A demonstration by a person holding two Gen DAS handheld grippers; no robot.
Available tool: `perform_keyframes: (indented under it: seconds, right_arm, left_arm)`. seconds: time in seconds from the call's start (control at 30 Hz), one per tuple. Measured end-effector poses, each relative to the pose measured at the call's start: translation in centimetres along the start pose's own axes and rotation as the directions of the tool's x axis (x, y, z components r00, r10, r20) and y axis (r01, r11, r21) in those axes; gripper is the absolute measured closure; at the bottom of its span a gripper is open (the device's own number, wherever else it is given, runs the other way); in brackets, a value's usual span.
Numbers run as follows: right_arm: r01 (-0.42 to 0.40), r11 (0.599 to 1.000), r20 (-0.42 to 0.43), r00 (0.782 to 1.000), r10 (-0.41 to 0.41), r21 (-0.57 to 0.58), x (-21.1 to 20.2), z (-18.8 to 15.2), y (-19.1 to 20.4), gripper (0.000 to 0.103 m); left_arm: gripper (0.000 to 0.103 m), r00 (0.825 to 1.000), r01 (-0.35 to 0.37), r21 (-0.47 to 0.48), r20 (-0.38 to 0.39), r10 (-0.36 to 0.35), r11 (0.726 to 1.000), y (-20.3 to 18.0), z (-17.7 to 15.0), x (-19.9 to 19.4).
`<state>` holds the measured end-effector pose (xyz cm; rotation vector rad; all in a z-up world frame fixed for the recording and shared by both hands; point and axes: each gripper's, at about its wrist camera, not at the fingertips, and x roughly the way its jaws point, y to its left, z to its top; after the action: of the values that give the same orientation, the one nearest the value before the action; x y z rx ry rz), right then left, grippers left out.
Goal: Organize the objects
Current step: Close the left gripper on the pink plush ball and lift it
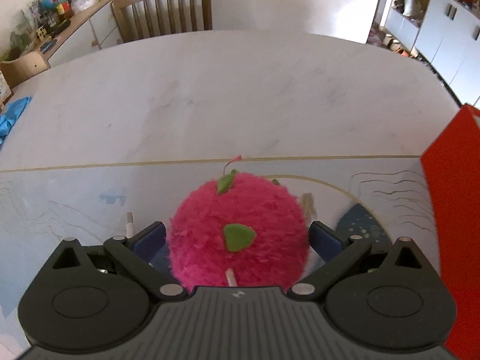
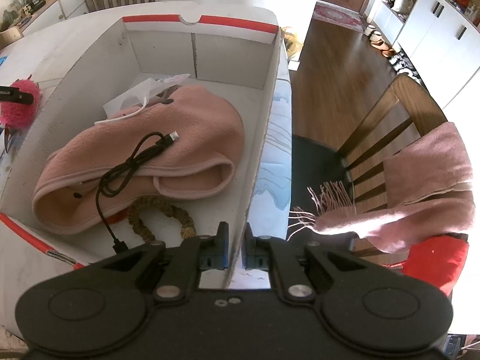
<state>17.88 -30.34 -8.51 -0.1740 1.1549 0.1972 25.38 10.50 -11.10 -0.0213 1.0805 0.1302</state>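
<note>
**Fuzzy toy in hand, box wall pinned as tidy-up nears the drop**

The left gripper (image 1: 238, 237) clasps a shaggy pink plush ball (image 1: 238, 234) dotted with green felt leaves, its blue pads pressed into the fur on both sides, above the patterned mat on the white table (image 1: 210, 90). The red outer side of the cardboard box (image 1: 450, 210) stands just to its right. In the right wrist view, the right gripper (image 2: 237, 249) is squeezed narrow on the right-hand wall of that box (image 2: 264, 138), one finger inside and one outside, steadying it. The box already holds a pink fleece garment (image 2: 180, 138), a coiled black USB cable (image 2: 132, 162) lying on it, a white cable (image 2: 120, 118) at its far side, and a braided olive loop (image 2: 165, 213) at the near end. The plush ball shows again at the far left, outside the box and close to its left wall.

The risks, on this evidence: soft fur gives little purchase, so the ball could slip free before it clears the wall and roll across the table. Carried too low, it may knock the left wall and shove or tip the light box, straining the right gripper's pinch on thin card. Dropped carelessly, it could also land on the black cable and drag it askew.
</note>
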Motion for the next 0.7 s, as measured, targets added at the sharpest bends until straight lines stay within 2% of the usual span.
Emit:
perform_keyframes:
  seconds: [0.37,0.7]
  right_arm:
    - [0.005,1.0,-0.005,1.0,-0.005,0.005,0.19,-0.1,0.04,0.097]
    - [0.009,1.0,-0.003,1.0,-0.009,0.003,0.26,-0.16,0.13,0.098]
  left_arm:
    - [0.002,1.0,-0.003,0.022,0.002,0.003,1.0,-0.28,0.14,1.06]
    - [0.014,1.0,-0.003,0.031,0.009,0.003,1.0,-0.53,-0.49,0.22]
